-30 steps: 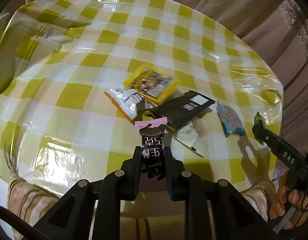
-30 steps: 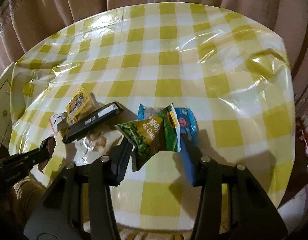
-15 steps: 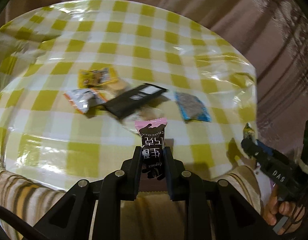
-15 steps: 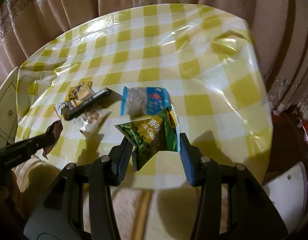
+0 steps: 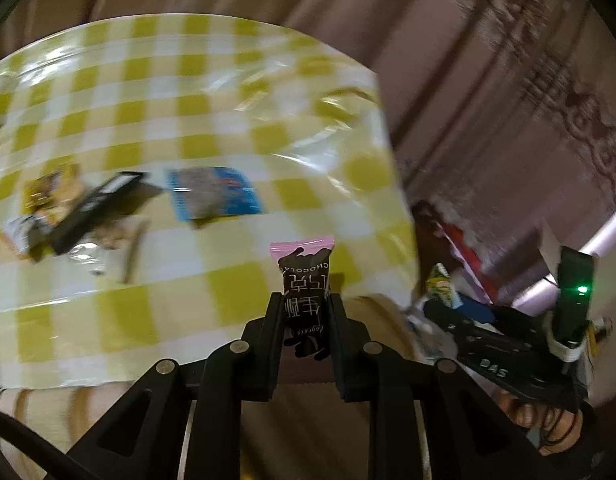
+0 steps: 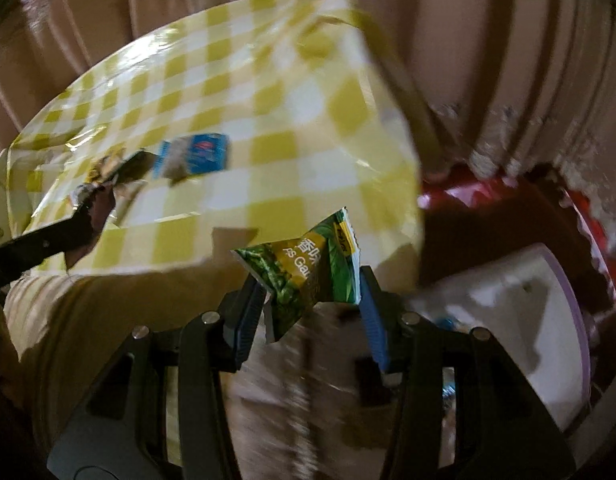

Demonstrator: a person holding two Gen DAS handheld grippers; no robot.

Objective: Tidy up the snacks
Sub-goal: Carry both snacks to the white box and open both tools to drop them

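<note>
My left gripper [image 5: 305,312] is shut on a pink and brown chocolate bar packet [image 5: 304,280], held upright off the table's near right edge. My right gripper [image 6: 308,292] is shut on a green pea snack bag [image 6: 308,268], held past the table's right edge; it also shows in the left wrist view [image 5: 440,300]. A blue snack packet [image 5: 214,192] [image 6: 196,154], a black packet [image 5: 96,208], a yellow packet [image 5: 44,192] and a clear packet [image 5: 108,244] lie on the checked tablecloth [image 5: 180,112].
The round table has a yellow and white checked cloth [image 6: 268,120] under clear plastic. Beige curtains [image 6: 488,40] hang behind. To the right, below table height, stands a white container [image 6: 520,320] next to red packaging [image 6: 460,196].
Both grippers have swung right and back from the table with their packets held. The table's right edge and the white container have come into view. The frames are now motion-blurred.
</note>
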